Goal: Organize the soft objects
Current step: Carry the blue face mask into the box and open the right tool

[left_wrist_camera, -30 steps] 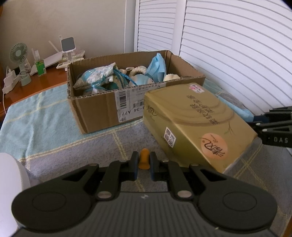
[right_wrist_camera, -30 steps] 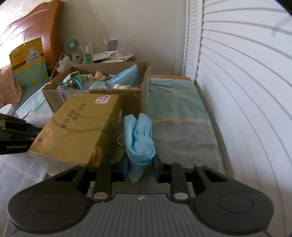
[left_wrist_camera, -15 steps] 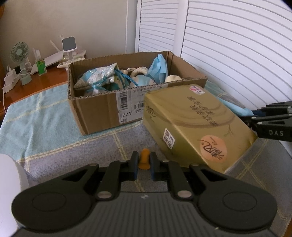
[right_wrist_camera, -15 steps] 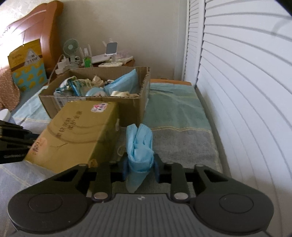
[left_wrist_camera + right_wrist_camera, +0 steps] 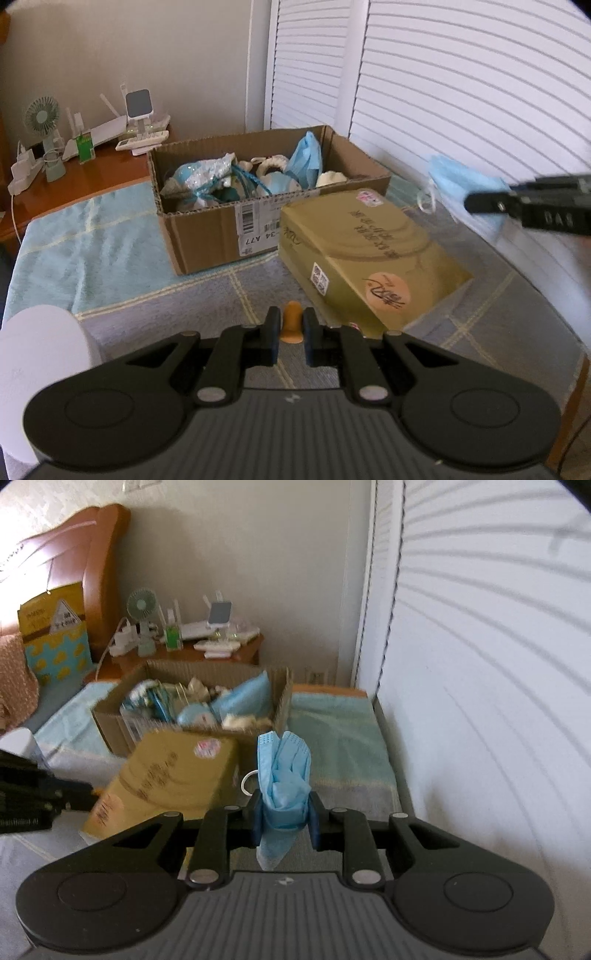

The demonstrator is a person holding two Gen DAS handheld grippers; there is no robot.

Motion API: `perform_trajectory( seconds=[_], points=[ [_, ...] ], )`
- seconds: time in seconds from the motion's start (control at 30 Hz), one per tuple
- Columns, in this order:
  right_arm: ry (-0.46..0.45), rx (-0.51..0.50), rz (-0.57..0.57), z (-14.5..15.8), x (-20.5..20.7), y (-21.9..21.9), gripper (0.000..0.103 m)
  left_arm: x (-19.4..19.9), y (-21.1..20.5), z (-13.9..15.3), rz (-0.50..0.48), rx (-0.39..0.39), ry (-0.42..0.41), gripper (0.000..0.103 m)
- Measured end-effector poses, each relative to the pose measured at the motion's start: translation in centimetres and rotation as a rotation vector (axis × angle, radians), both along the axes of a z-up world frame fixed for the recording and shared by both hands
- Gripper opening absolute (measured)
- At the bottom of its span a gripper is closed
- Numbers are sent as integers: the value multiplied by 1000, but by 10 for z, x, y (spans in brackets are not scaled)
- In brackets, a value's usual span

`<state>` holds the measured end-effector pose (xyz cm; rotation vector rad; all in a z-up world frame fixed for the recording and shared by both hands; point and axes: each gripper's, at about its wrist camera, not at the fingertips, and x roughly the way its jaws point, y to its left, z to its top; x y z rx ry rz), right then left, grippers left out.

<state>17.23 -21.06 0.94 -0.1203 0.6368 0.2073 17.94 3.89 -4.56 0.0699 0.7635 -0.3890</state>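
Note:
My left gripper [image 5: 289, 332] is shut on a small orange foam earplug [image 5: 291, 326], held low over the blanket in front of the gold box. My right gripper [image 5: 283, 818] is shut on a bunched blue face mask [image 5: 282, 775] and holds it raised in the air; the mask [image 5: 458, 188] and gripper also show at the right of the left wrist view. An open cardboard box [image 5: 207, 236] behind holds several soft items, including another blue mask [image 5: 306, 162]. The box also shows in the right wrist view [image 5: 110, 720].
A gold tissue pack [image 5: 369, 258] lies in front of the cardboard box on a teal and grey blanket [image 5: 92, 251]. A white cylinder [image 5: 37, 369] stands at the left. A wooden nightstand [image 5: 92, 173] with a fan and chargers is behind. Louvered white doors [image 5: 461, 92] line the right.
My right gripper has lifted the blue mask off the blanket beside the gold pack and raised it well above the bed. My left gripper still grips the earplug, raised slightly.

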Motion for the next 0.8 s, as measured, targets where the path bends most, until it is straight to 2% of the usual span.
perform_trajectory(
  seconds=[0.17, 0.3, 0.53, 0.63, 0.67, 0.7, 0.8],
  points=[
    [-44, -14, 68, 23, 17, 18, 27, -11, 5, 7, -7, -16, -18, 11],
    [-67, -18, 154, 35, 45, 41, 27, -14, 8, 8, -2, -32, -19, 11],
    [-66, -17, 251, 33, 104, 80, 27, -11, 16, 8, 22, -53, -16, 11],
    [-55, -27, 275, 25, 124, 94, 31, -7, 18, 6, 31, -55, -10, 11],
    [-51, -35, 277, 21, 129, 97, 38, -6, 18, 5, 30, -54, -7, 11],
    [-42, -40, 284, 18, 132, 98, 52, -5, 18, 4, 31, -51, -6, 11],
    [-20, -55, 272, 9, 132, 96, 73, -4, 18, 3, 29, -48, -1, 11]
  ],
)
